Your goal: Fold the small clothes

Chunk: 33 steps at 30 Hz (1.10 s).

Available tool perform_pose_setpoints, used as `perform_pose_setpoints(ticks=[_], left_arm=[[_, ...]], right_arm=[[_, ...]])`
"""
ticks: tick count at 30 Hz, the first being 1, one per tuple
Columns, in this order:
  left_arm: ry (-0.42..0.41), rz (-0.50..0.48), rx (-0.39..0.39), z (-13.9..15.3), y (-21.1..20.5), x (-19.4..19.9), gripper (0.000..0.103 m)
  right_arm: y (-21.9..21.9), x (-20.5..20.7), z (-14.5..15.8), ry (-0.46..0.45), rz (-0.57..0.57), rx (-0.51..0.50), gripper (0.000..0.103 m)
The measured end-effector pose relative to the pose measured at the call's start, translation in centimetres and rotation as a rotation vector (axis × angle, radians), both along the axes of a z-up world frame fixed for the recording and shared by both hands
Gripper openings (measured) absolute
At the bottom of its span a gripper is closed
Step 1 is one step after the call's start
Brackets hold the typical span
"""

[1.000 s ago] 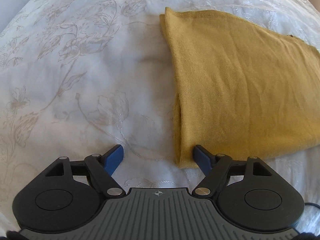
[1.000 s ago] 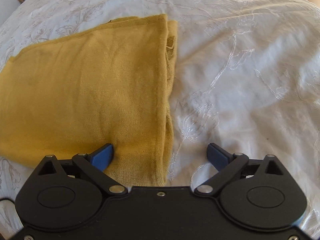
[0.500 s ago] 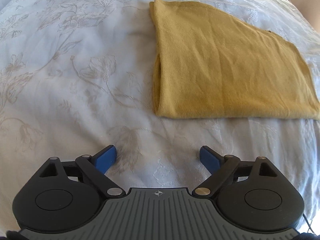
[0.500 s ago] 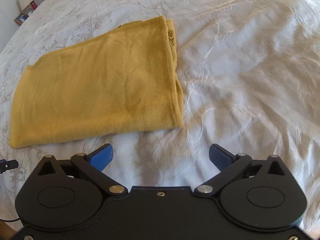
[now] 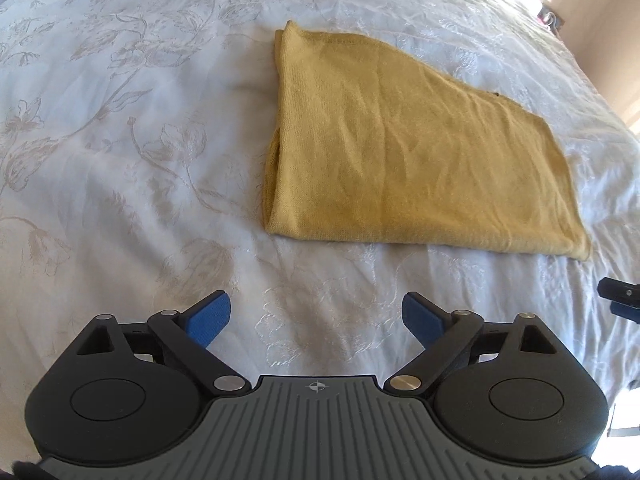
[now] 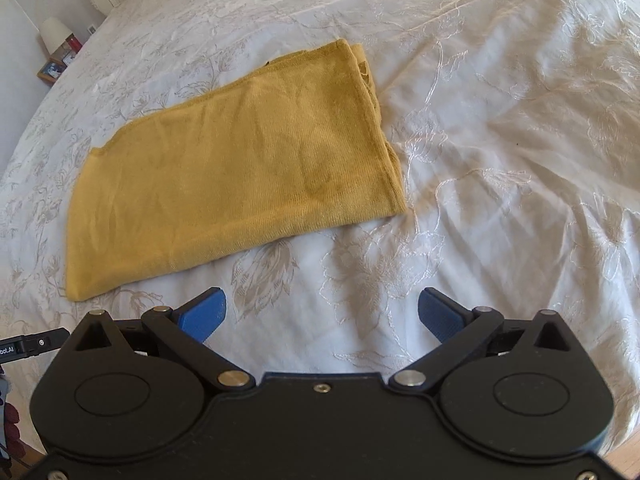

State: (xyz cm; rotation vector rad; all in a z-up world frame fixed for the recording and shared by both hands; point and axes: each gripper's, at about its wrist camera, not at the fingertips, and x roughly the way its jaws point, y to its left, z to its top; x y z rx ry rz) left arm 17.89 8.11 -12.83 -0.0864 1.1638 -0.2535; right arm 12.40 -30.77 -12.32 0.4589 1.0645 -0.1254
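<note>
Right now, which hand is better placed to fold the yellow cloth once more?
Neither clearly. The left gripper faces the yellow cloth's left end, the right gripper its right end. Both are open and clear of it.

**Cloth on the bed**

The folded cloth [image 5: 416, 148] lies flat on the bed [image 5: 120, 160]. My left tool [image 5: 316, 316] and right tool [image 6: 322, 312] hang over the bed in front of it, both apart from it. A lamp [image 6: 54, 34] stands beside the bed, far behind.
</note>
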Motion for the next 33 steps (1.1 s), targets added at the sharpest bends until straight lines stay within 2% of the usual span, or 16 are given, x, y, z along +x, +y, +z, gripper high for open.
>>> perform_pose_setpoints(ticks=[7, 14, 21, 26, 28, 33], left_arm=[[-0.053, 0.040, -0.023, 2.1, -3.1, 3.2, 0.093], [-0.071, 0.053, -0.008, 2.4, -8.3, 7.4, 0.093], [-0.046, 0.071, 0.044, 0.9, -11.9, 11.1, 0.093], [-0.023, 0.083, 0.083, -0.4, -13.7, 13.1, 0.093], [-0.009, 0.077, 0.102, -1.1, -14.5, 13.9, 0.093], [0.053, 0.068, 0.158, -3.5, -15.5, 15.5, 0.095]], right_arm=[[-3.5, 3.9, 0.4, -0.050, 0.006, 0.034, 0.102], [-7.2, 8.7, -0.3, -0.078, 0.073, 0.108, 0.102], [-9.6, 12.4, -2.5, -0.064, 0.154, 0.242, 0.102], [-10.4, 14.3, -5.0, -0.008, 0.223, 0.324, 0.102], [-10.7, 14.8, -6.0, 0.012, 0.228, 0.340, 0.102], [-11.5, 15.9, -7.6, 0.013, 0.228, 0.452, 0.103]])
